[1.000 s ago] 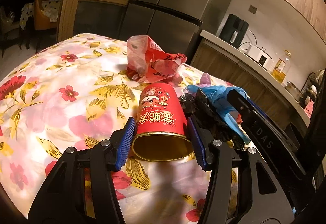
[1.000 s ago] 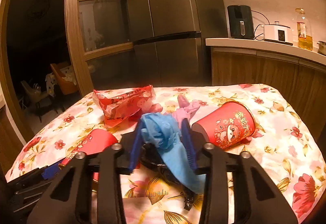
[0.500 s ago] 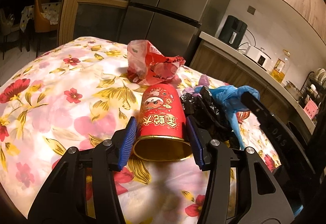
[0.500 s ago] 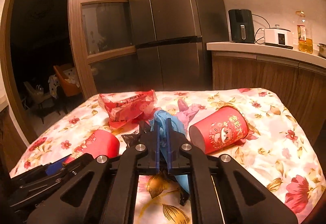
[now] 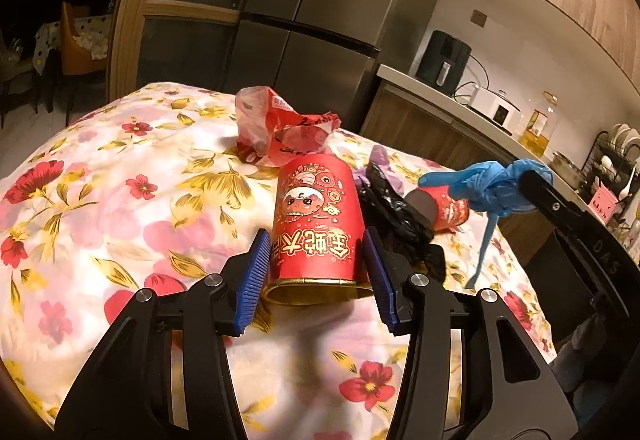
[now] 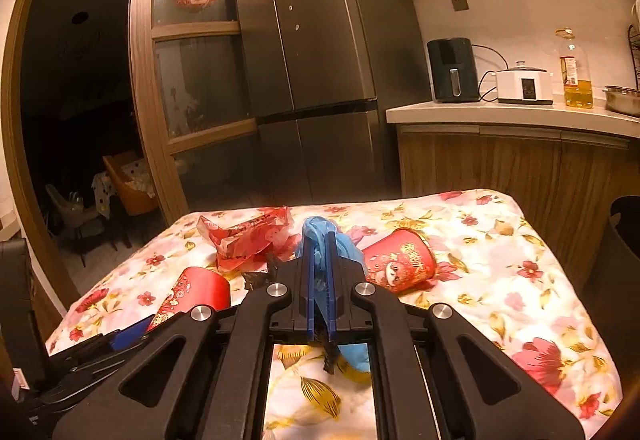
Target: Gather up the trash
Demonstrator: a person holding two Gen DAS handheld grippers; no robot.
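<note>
Table [image 5: 100, 199], under a flowered cloth: lying beneath both grippers and bearing all the litter.

Red plastic bag [image 5: 280, 131]: sitting crumpled ahead of the left gripper, beyond the cup. Likely weightless and slippery; a pinch on a bunched fold should be holding best.

Red paper cup [image 5: 316, 232]: lying on its side with its open mouth facing the left gripper [image 5: 316, 276], whose jaws are standing apart on either side of it, close but not visibly pressing. Light and thin-walled, it is probably crushing easily; a gentle squeeze near the stiffer rim suits it.

Second cup [image 6: 400, 260]: lying ahead and to the right of the right gripper.

Blue glove [image 6: 320, 240]: hanging limp from the right gripper [image 6: 319, 280], clamped between closed jaws, lifted off the cloth. Soft and stretchy.
</note>
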